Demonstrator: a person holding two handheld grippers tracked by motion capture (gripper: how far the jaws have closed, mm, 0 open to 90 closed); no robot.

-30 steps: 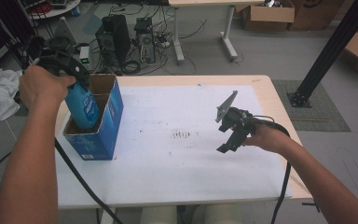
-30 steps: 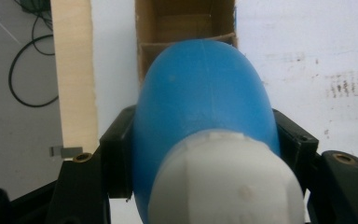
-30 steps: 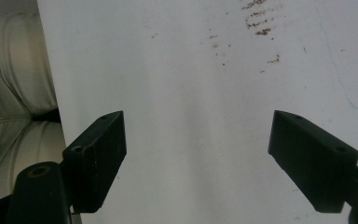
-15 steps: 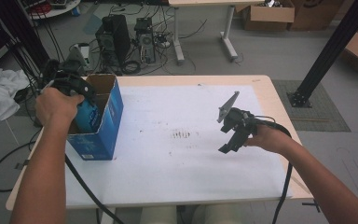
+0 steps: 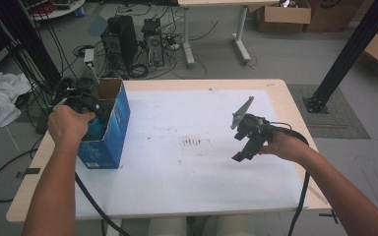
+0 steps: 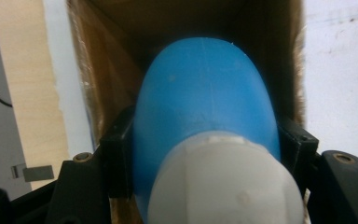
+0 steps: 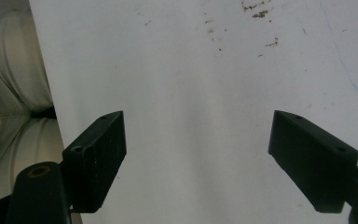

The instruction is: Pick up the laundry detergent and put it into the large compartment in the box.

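In the high view, the left gripper [image 5: 89, 105] hangs over the open top of a blue box [image 5: 109, 129] that stands at the tabletop's [image 5: 177, 196] left edge, toward the far left corner. A blue bottle [image 5: 96, 129] shows just inside the box, under the hand, close to the box's near wall. The box's right wall faces a wide bare stretch of white tabletop, marked by a few dark specks [image 5: 193, 142] near the middle. The right gripper [image 5: 246, 142] is held above the tabletop toward the right edge, well apart from the box, with free surface on every side of it. In the left gripper view, the 2 jaws are clenched on the bottle [image 6: 205, 112], 1 on each flank, just above its white cap [image 6: 223, 182]; the bottle's body points down into the box [image 6: 102, 93], brown walls close on both sides, the left one nearer. In the right gripper view, the right gripper [image 7: 196, 154] has its jaws spread wide with nothing between them, over bare tabletop [image 7: 191, 70]; the near edge runs at the left, and specks [image 7: 256, 14] lie farther off.
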